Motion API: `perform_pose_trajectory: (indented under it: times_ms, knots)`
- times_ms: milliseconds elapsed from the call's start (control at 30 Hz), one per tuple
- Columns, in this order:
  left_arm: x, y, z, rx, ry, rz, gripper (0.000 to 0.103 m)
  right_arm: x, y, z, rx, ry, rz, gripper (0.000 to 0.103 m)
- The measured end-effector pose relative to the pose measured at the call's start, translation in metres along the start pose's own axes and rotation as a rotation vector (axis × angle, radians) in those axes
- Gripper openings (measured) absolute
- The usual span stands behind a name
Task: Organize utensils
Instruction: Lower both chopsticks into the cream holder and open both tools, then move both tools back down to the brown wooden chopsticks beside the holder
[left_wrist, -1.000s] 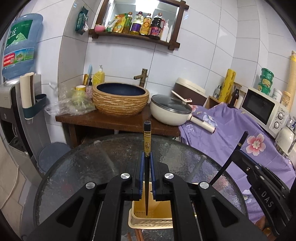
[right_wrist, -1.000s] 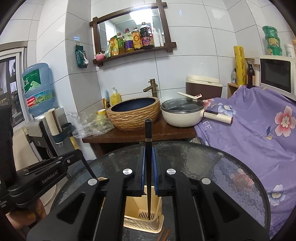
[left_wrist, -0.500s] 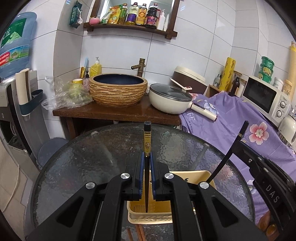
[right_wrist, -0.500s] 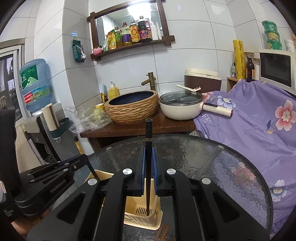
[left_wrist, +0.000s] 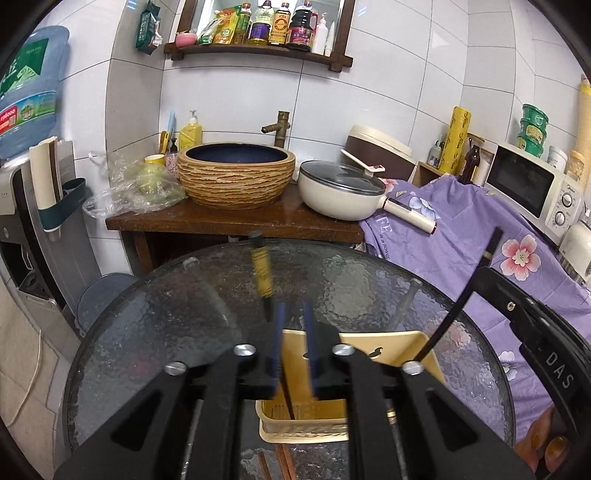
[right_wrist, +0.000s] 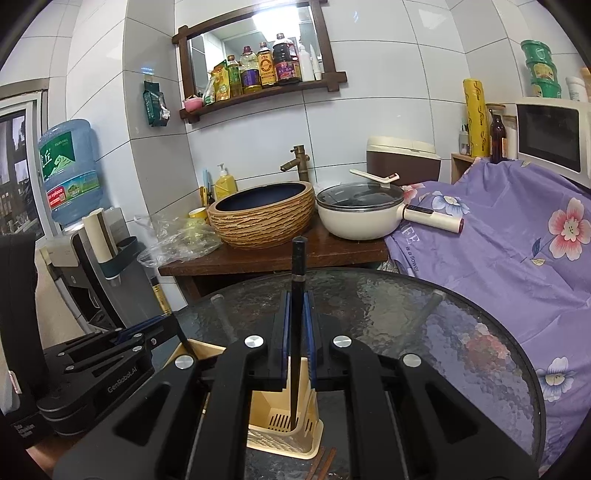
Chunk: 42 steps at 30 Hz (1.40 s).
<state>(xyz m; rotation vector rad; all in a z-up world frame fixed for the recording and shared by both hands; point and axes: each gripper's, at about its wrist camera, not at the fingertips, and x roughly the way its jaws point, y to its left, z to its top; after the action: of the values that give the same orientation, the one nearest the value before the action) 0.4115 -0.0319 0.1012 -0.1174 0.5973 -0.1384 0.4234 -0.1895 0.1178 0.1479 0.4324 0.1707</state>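
The left gripper (left_wrist: 293, 347) stood parted; a blurred black, gold-banded chopstick (left_wrist: 263, 275) leaned free just beyond it, tip in the yellow slotted plastic holder (left_wrist: 303, 424) below. The right gripper (right_wrist: 295, 341) clamped an upright black chopstick (right_wrist: 297, 314).

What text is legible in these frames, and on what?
"DAS" on the right gripper body.
"GenRobot.AI" on the left gripper body.
"is a flower" on the purple cloth.
Water jug, shelf bottles and green tubs: labels too small or blurred.
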Motion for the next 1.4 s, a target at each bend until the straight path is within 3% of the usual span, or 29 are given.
perform_pose_trajectory:
  times_ms: [100, 167, 233, 300, 500, 733, 1033, 1167, 1400]
  knots:
    - [-0.010, -0.001, 0.001, 0.007, -0.031, -0.001, 0.043, -0.005, 0.002, 0.000, -0.016, -0.008, 0.004, 0.009]
    - [-0.020, -0.002, 0.001, 0.016, -0.059, 0.000, 0.052, -0.012, 0.003, -0.001, -0.021, -0.020, 0.012, 0.018]
    - [-0.031, 0.000, -0.002, 0.017, -0.081, -0.014, 0.063, -0.023, 0.003, -0.004, -0.018, -0.044, 0.019, 0.047]
    - [-0.041, 0.004, -0.006, 0.015, -0.098, -0.015, 0.077, -0.036, 0.003, -0.009, -0.023, -0.072, 0.021, 0.048]
    - [-0.066, 0.019, -0.028, 0.030, -0.105, 0.002, 0.094, -0.061, -0.006, -0.031, 0.025, -0.020, 0.060, 0.048]
    - [-0.069, 0.038, -0.071, 0.033, 0.002, 0.015, 0.095, -0.074, -0.015, -0.084, 0.031, 0.102, 0.049, 0.048]
    - [-0.051, 0.044, -0.131, 0.070, 0.156, 0.036, 0.093, -0.055, -0.018, -0.145, 0.001, 0.278, 0.021, 0.048]
    - [-0.041, 0.049, -0.148, 0.059, 0.210, 0.035, 0.087, -0.042, -0.018, -0.166, 0.001, 0.354, 0.022, 0.046]
    - [-0.019, 0.055, -0.161, 0.013, 0.296, 0.017, 0.069, -0.022, -0.022, -0.179, 0.057, 0.445, 0.025, 0.032]
